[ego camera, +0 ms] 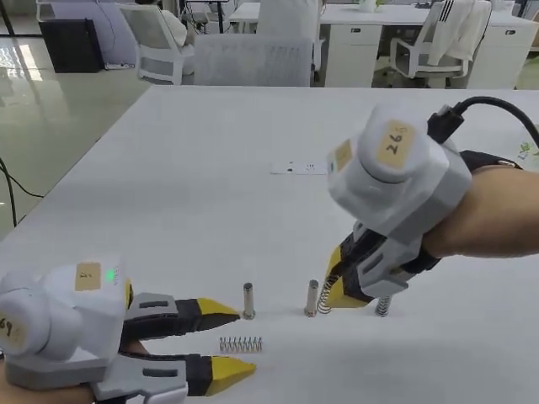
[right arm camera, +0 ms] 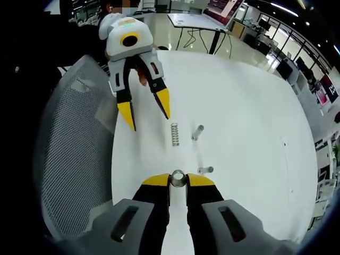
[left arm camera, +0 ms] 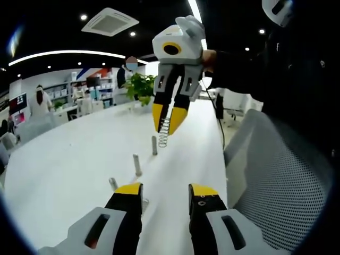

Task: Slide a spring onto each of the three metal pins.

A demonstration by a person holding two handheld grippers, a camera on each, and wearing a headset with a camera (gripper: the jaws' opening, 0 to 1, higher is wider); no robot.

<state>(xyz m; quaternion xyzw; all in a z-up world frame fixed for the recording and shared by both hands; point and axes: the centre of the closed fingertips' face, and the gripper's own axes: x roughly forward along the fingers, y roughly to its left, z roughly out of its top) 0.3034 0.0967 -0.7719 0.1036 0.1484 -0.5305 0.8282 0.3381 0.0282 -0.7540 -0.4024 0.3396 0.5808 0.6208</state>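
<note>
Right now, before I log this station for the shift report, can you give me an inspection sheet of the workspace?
Surface: white table, level.
Job's things: three pins upright in a row; left pin and middle pin bare; right pin seems to carry a spring; loose spring lying flat.
Clutter: small white card.
Grippers: left gripper open, by the loose spring; right gripper shut on held spring, beside the middle pin.
Cables: black cable from the right gripper; floor cable.
Surroundings: office chair, desk.
</note>
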